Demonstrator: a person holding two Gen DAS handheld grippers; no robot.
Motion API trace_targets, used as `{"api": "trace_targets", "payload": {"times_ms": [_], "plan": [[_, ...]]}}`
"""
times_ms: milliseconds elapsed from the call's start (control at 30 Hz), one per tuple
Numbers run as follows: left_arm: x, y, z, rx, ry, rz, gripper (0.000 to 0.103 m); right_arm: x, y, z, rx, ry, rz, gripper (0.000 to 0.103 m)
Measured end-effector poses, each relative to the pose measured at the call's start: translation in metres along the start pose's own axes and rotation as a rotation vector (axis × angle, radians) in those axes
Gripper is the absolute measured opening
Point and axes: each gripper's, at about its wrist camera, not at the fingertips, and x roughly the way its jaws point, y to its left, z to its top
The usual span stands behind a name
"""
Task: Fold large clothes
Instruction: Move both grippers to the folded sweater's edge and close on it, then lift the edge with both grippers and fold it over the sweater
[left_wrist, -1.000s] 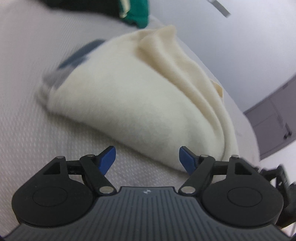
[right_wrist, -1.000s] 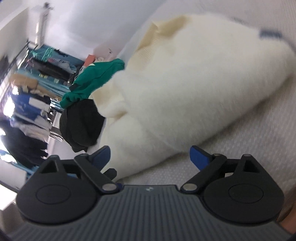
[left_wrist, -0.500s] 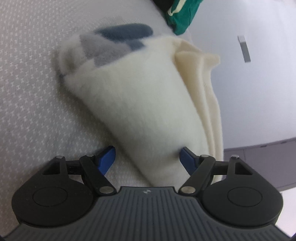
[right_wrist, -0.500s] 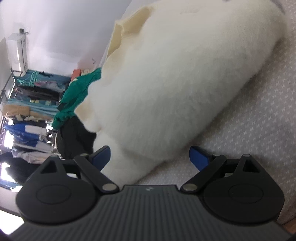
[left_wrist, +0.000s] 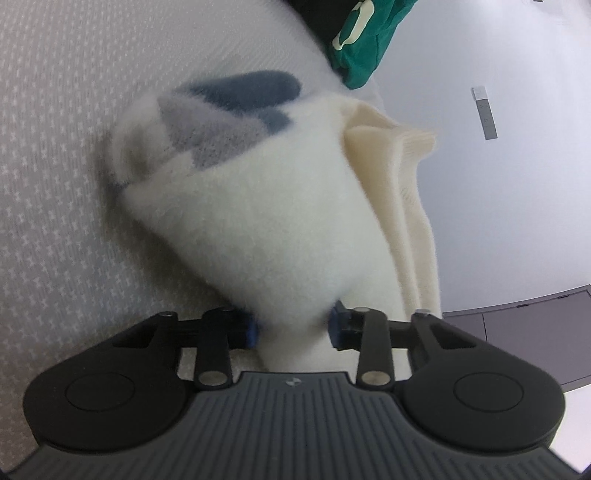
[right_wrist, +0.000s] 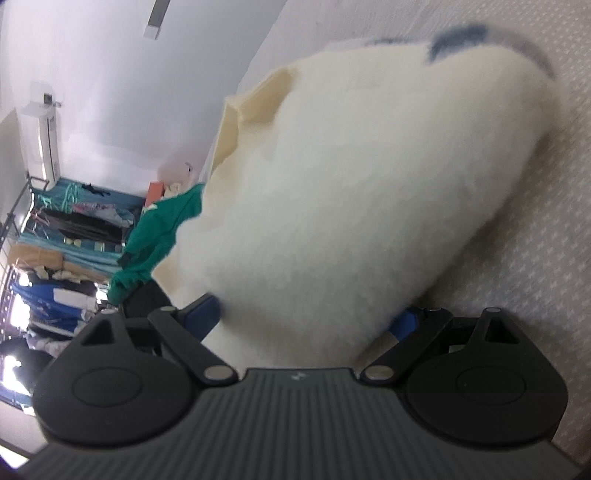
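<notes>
A folded cream fleece garment (left_wrist: 266, 221) with a blue and grey patch lies on the pale patterned bed surface (left_wrist: 55, 147). My left gripper (left_wrist: 293, 326) has closed on its near end, the blue pads pressing into the fleece from both sides. In the right wrist view the same garment (right_wrist: 351, 184) fills the middle. My right gripper (right_wrist: 310, 321) is around its near end with the jaws still wide, the pads touching the fleece on both sides.
A green garment (left_wrist: 358, 40) and a dark one lie beyond the cream bundle; both show in the right wrist view (right_wrist: 155, 236). A white wall, a grey cabinet (left_wrist: 535, 321) and a rack of hanging clothes (right_wrist: 55, 251) are around the bed.
Both grippers moved forward onto the garment's near end. The left jaws narrowed and closed on the fleece. The right jaws now straddle the fleece, still wide.
</notes>
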Motion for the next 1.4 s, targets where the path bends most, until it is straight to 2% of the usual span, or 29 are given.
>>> {"api": "trace_targets", "payload": {"times_ms": [200,300,367,433,467,533,633,700,767,833,967,1067,1233,1333,1400], "plan": [[-0.008,0.004,0.0,-0.006,-0.003,-0.007,0.034,-0.016,-0.014,0.011,0.108,-0.112,0.003,0.094],[-0.004,0.005,0.001,0.006,0.003,-0.01,0.04,-0.018,-0.019,0.012,0.142,-0.12,0.013,0.094],[-0.004,0.01,0.001,-0.029,0.012,-0.019,0.051,-0.014,-0.015,0.01,0.105,-0.102,-0.008,0.091],[-0.004,0.014,0.001,-0.054,0.008,-0.029,0.059,-0.009,-0.016,0.007,0.104,-0.073,-0.018,0.078],[-0.004,0.015,0.001,-0.058,0.006,-0.029,0.063,-0.007,-0.018,0.007,0.114,-0.063,-0.02,0.076],[-0.001,0.018,0.002,-0.08,0.009,-0.038,0.064,-0.006,-0.019,0.009,0.123,-0.066,-0.022,0.069],[0.004,0.022,0.004,-0.106,0.007,-0.067,0.063,-0.007,-0.017,0.01,0.105,-0.075,-0.031,0.062],[0.004,0.019,0.005,-0.091,-0.006,-0.061,0.059,-0.008,-0.015,0.01,0.085,-0.079,-0.032,0.054],[0.001,0.013,0.005,-0.049,-0.026,-0.041,0.046,-0.01,-0.011,0.01,0.064,-0.085,-0.024,0.047],[-0.002,0.005,0.003,-0.005,-0.045,-0.029,0.04,-0.014,-0.004,0.01,0.025,-0.099,-0.013,0.04],[-0.015,-0.014,-0.003,0.106,-0.09,0.018,0.033,-0.018,0.009,0.011,-0.052,-0.123,0.005,0.036],[-0.031,-0.032,-0.012,0.204,-0.146,0.052,0.032,-0.022,0.012,0.011,-0.058,-0.116,0.026,0.034],[-0.06,-0.043,-0.021,0.236,-0.136,0.058,0.031,-0.039,0.018,0.012,-0.066,-0.086,0.042,0.033],[-0.085,-0.051,-0.036,0.29,-0.14,0.066,0.031,-0.054,0.025,0.008,-0.087,-0.078,0.045,0.033],[-0.104,-0.05,-0.048,0.288,-0.138,0.06,0.031,-0.066,0.031,0.004,-0.102,-0.068,0.042,0.033]]}}
